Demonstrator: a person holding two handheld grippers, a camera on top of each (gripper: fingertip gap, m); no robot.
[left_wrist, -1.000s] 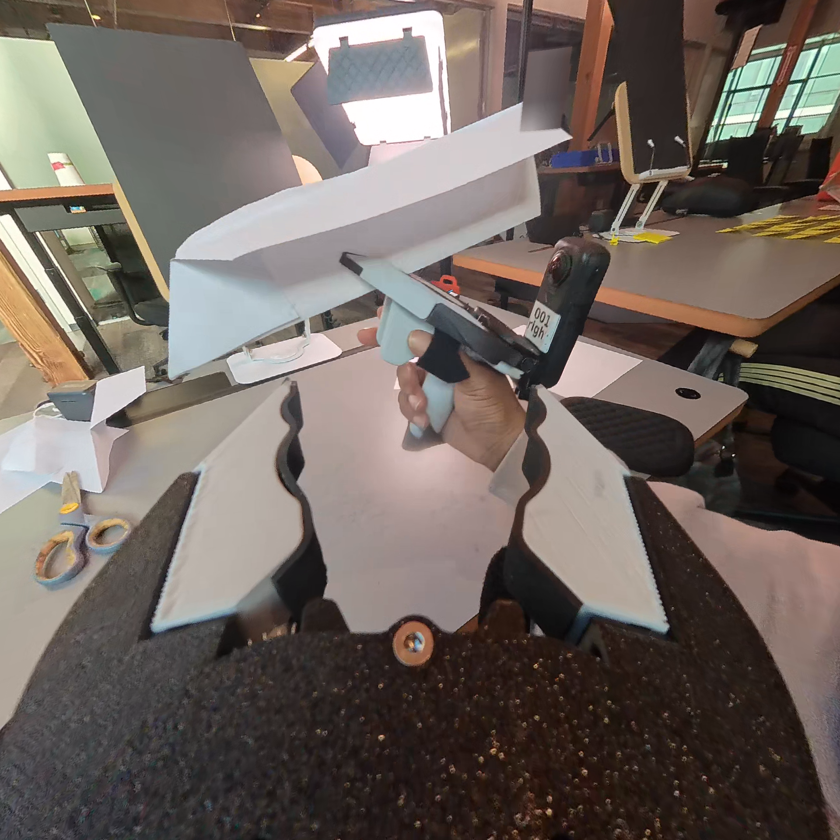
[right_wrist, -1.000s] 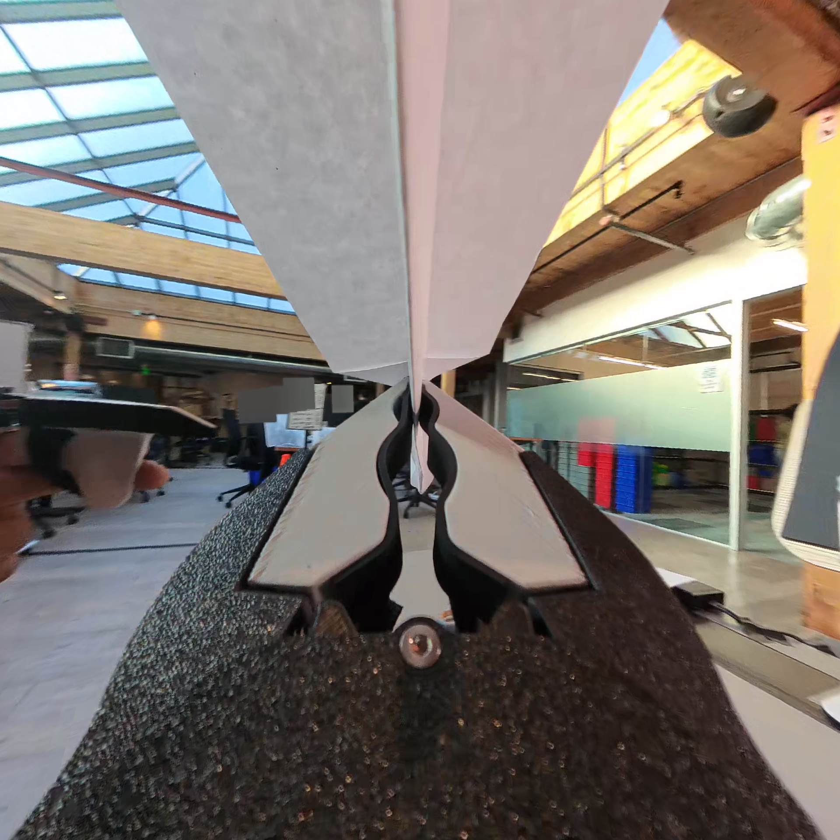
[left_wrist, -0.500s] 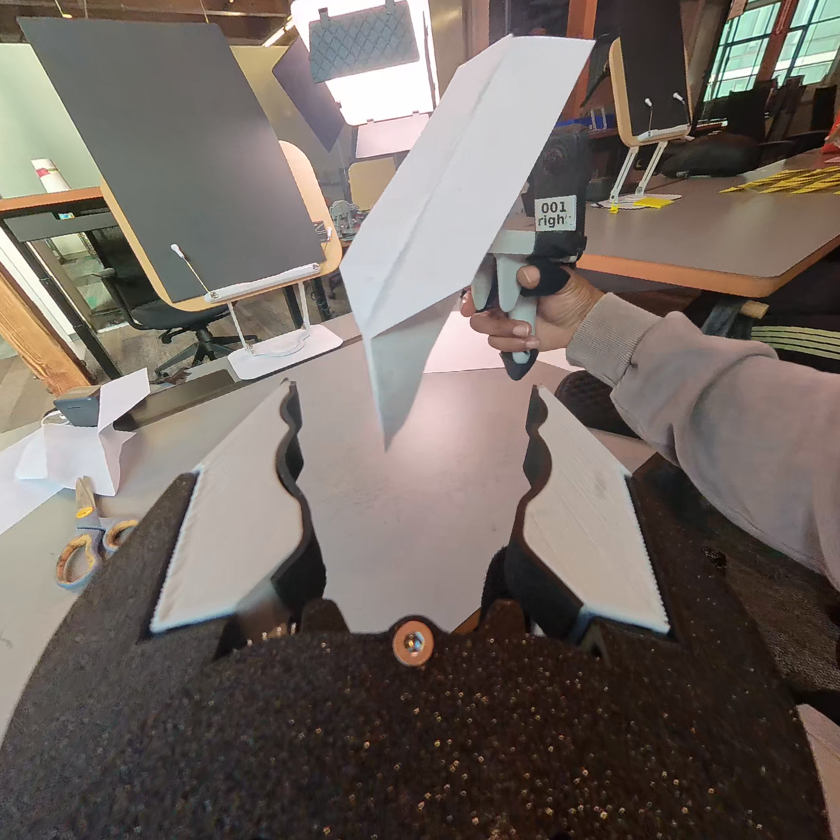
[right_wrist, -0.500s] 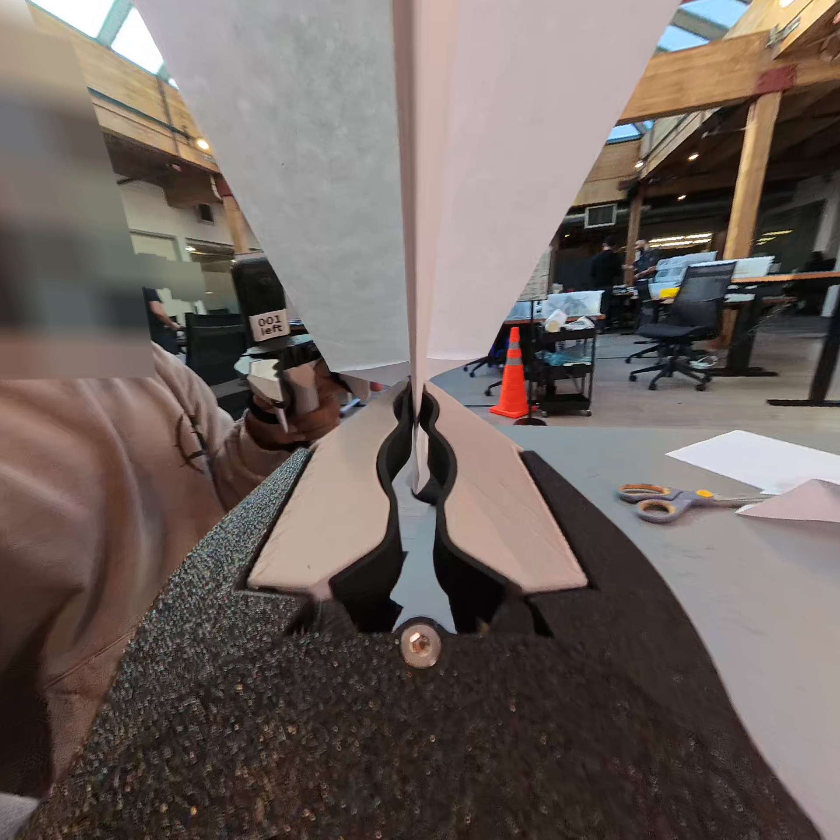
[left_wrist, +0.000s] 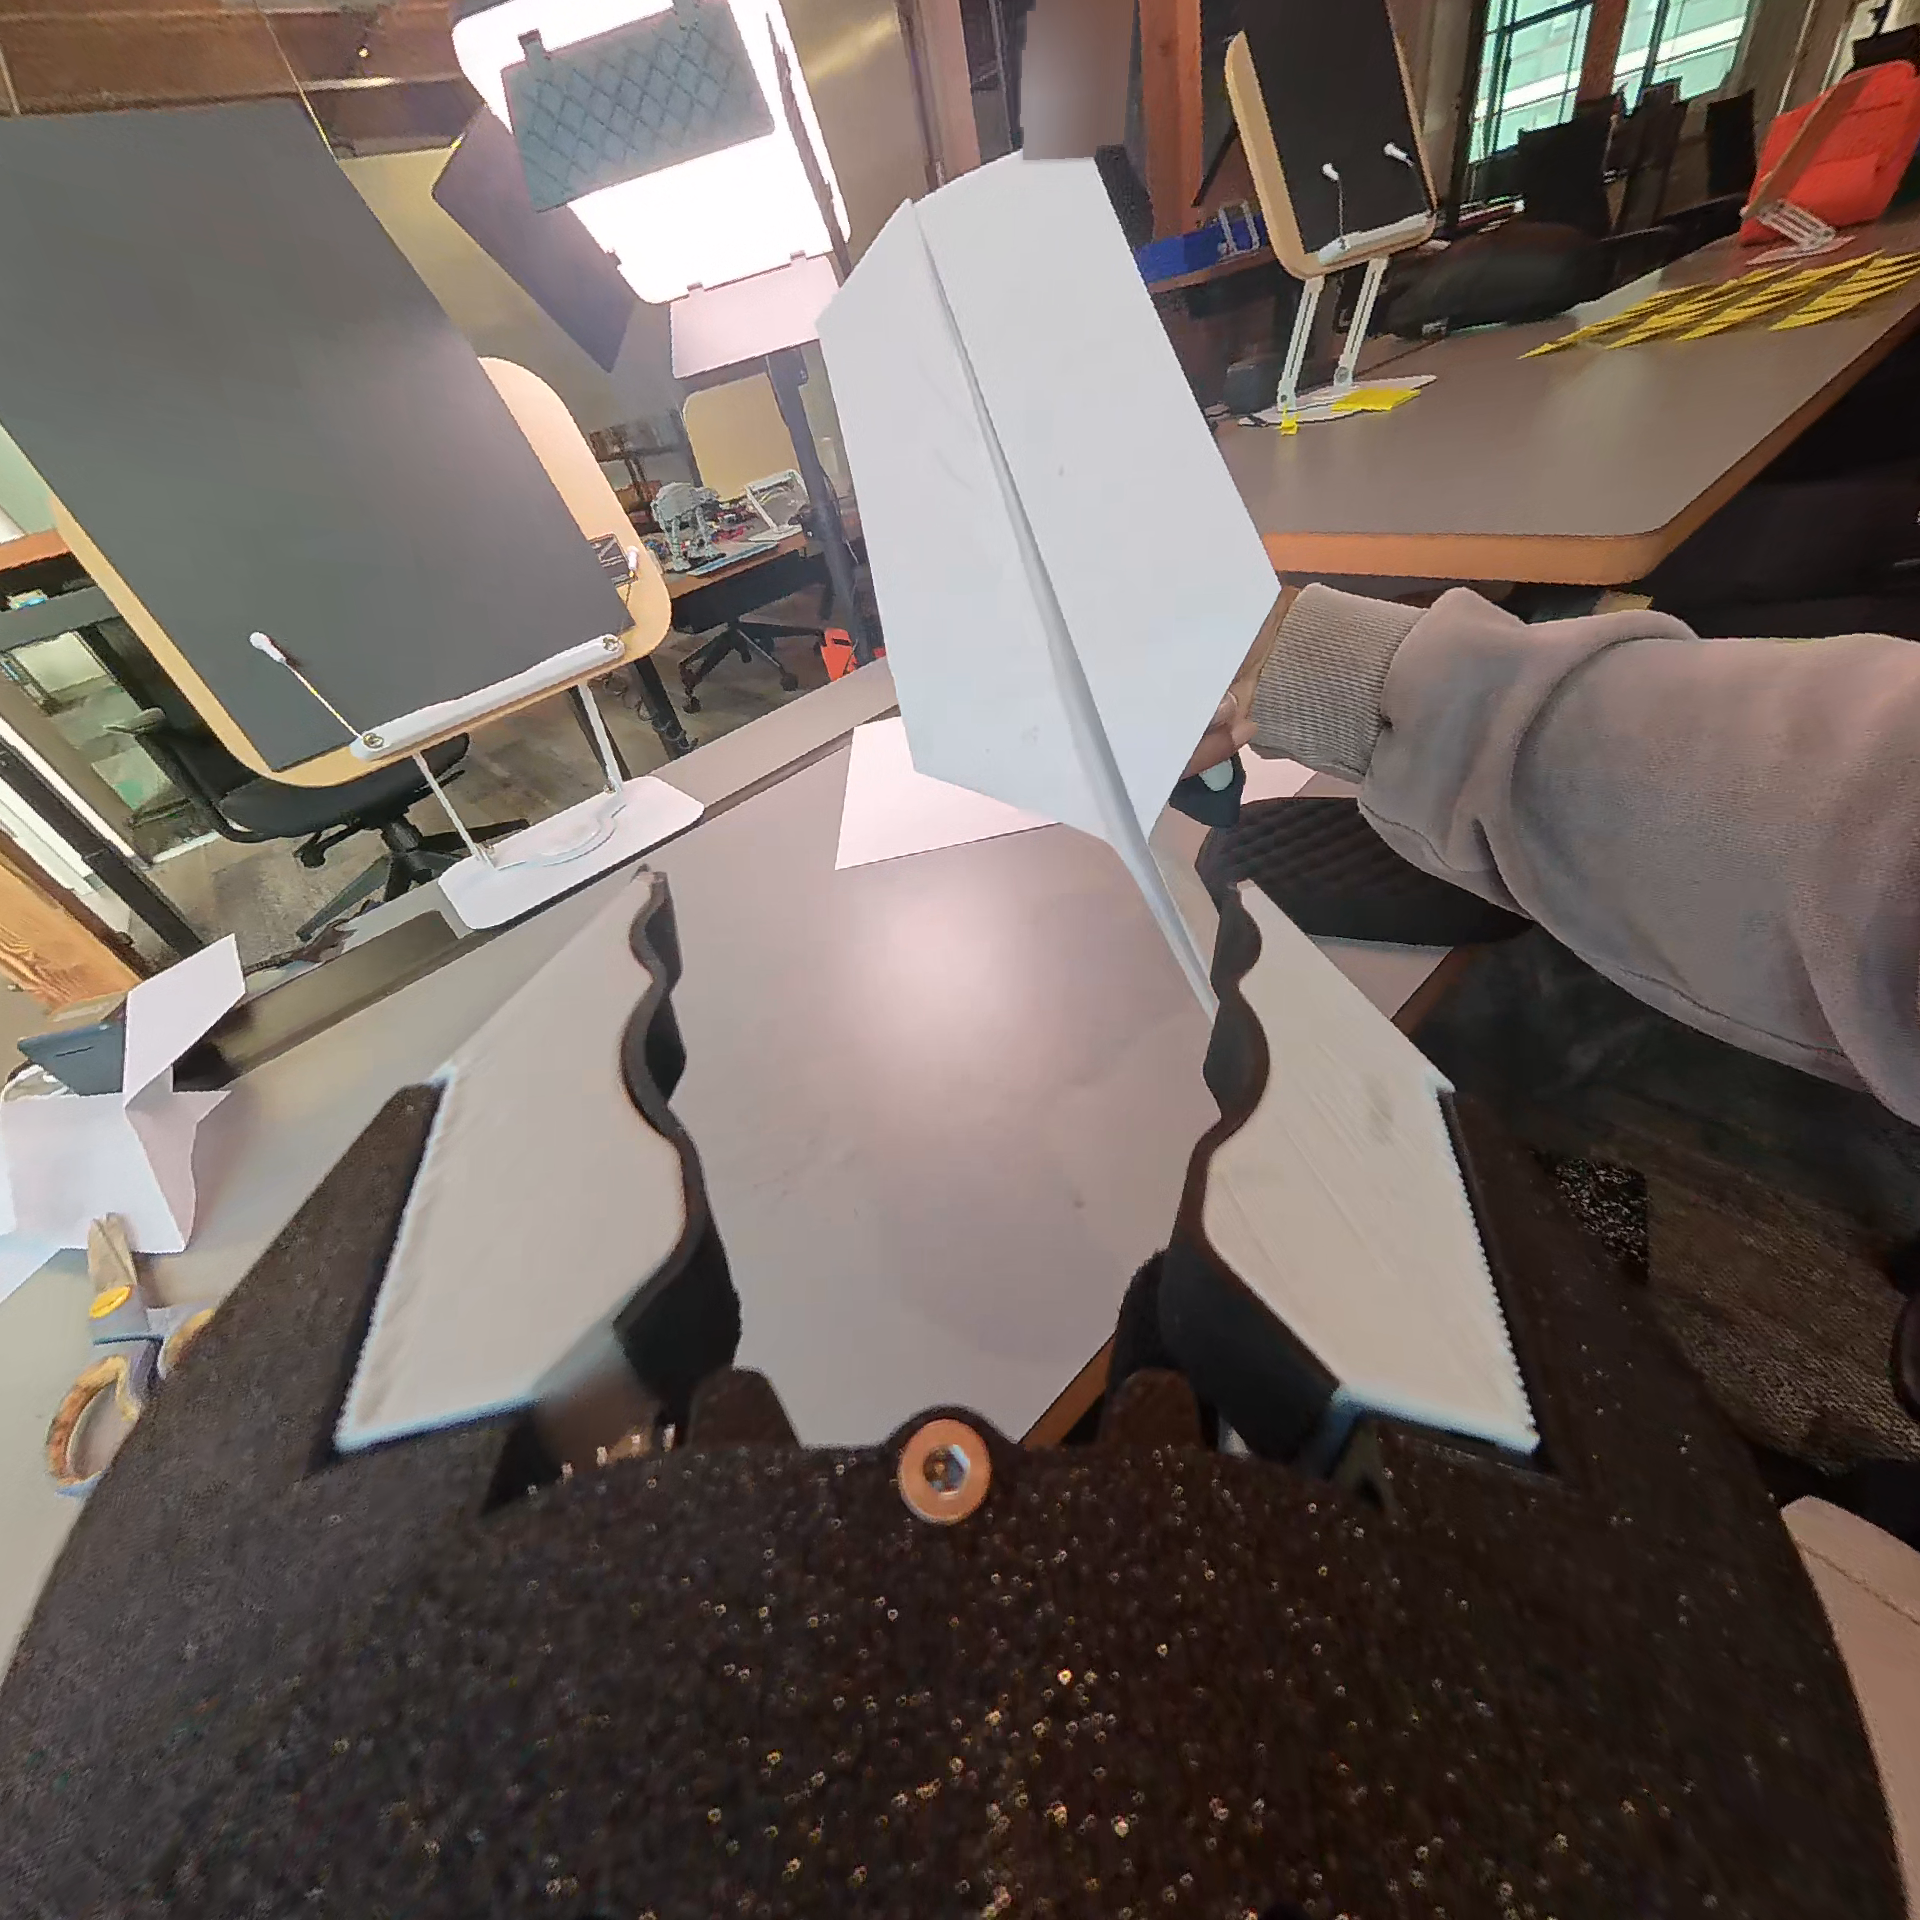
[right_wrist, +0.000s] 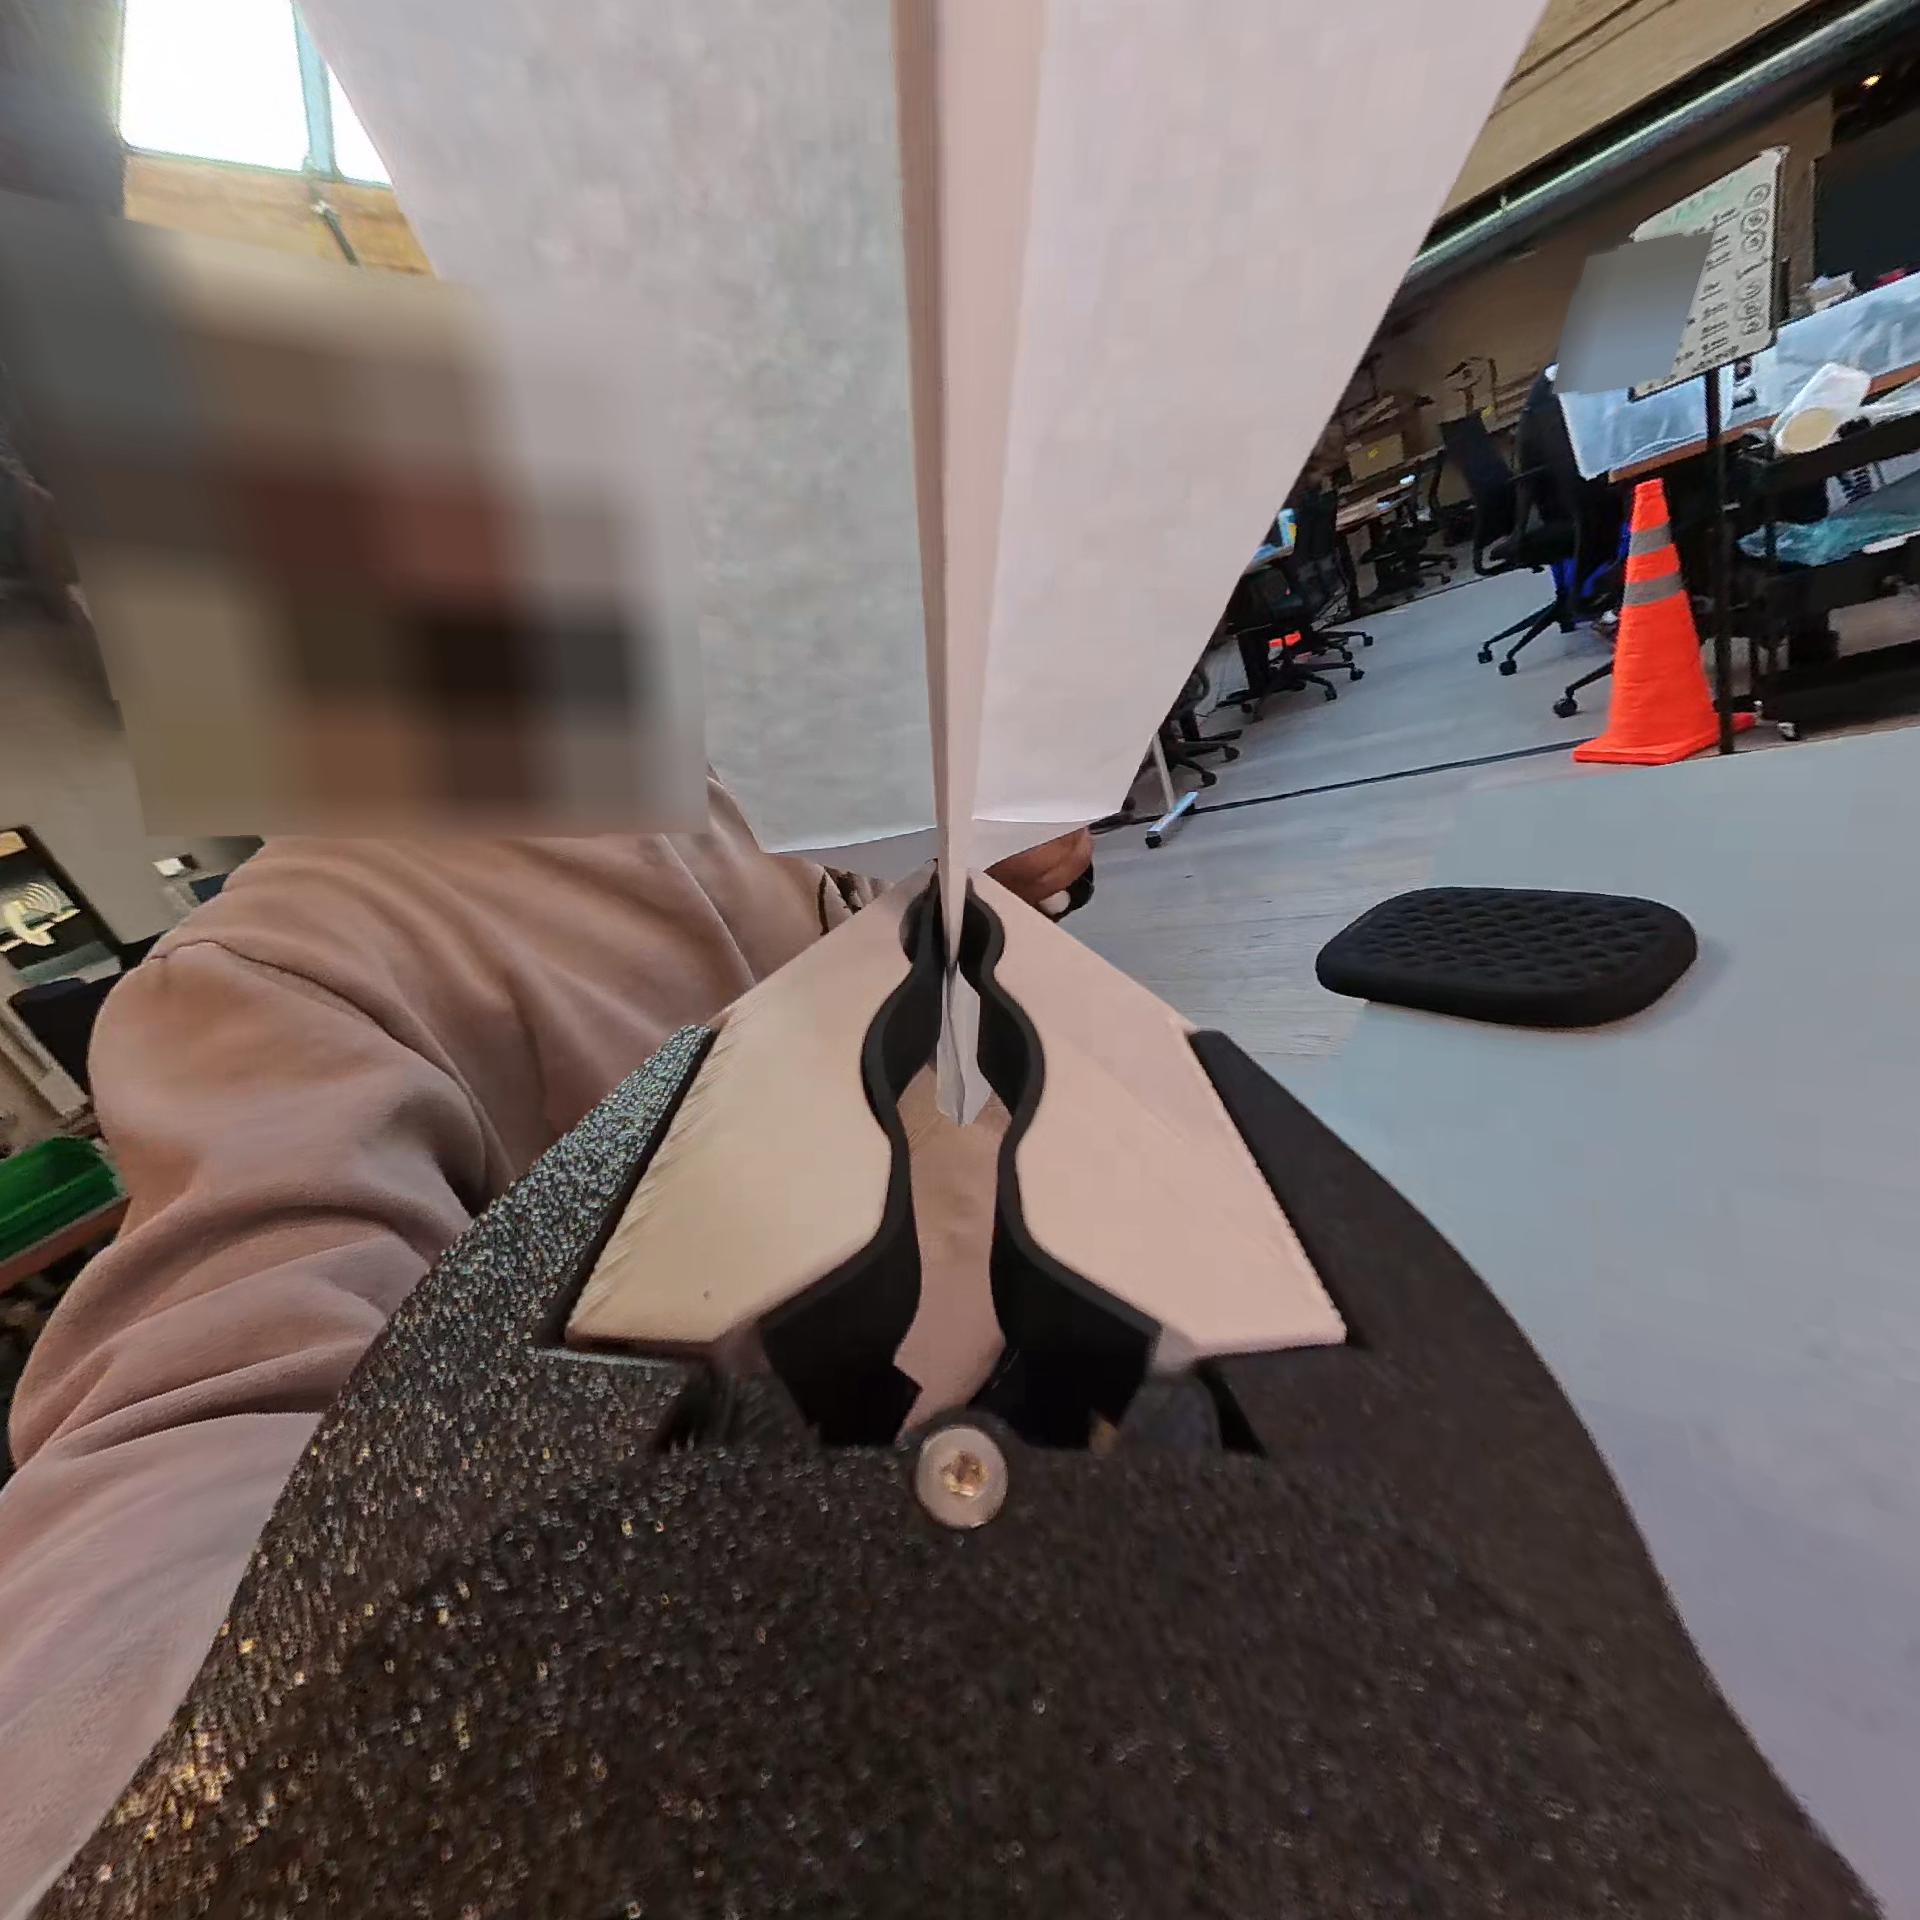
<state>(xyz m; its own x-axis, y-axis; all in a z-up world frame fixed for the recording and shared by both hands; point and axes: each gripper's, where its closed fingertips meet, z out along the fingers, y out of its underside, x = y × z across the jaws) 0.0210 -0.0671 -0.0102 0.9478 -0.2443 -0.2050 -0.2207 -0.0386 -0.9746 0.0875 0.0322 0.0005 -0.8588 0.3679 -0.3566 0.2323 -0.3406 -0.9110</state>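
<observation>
We hold the right gripper (right_wrist: 951, 914) clamped on the keel fold of a white paper plane (right_wrist: 935, 416); its jaws are together with only the thin folded edge between them, and a short tail of that fold sticks down past the tips into the gap behind. The wings spread up and out to both sides above the jaws. In the left wrist view the plane (left_wrist: 1029, 520) stands in the air over the grey table (left_wrist: 914, 1091), steeply tilted, one pointed end low and the broad end high. The low point reaches the inner edge of our left gripper's right finger (left_wrist: 1320, 1143); whether it touches we cannot tell. The left gripper (left_wrist: 935, 935) is wide apart and holds nothing, with bare table showing between its fingers. Our right sleeve (left_wrist: 1610, 790) comes in from the right behind the plane. A flat white sheet (left_wrist: 904, 810) lies on the table just beyond the plane's low edge. A black mesh pad (left_wrist: 1340, 883) sits at the table's right edge, near the sleeve. At the far left edge we note scissors (left_wrist: 94, 1382) and crumpled white paper (left_wrist: 104, 1132), well apart from both grippers. A dark board on a stand (left_wrist: 281, 416) rises at the back left. The middle of the table, between these things, is open. In the right wrist view an orange cone (right_wrist: 1652, 634) stands on the floor well beyond the table.
</observation>
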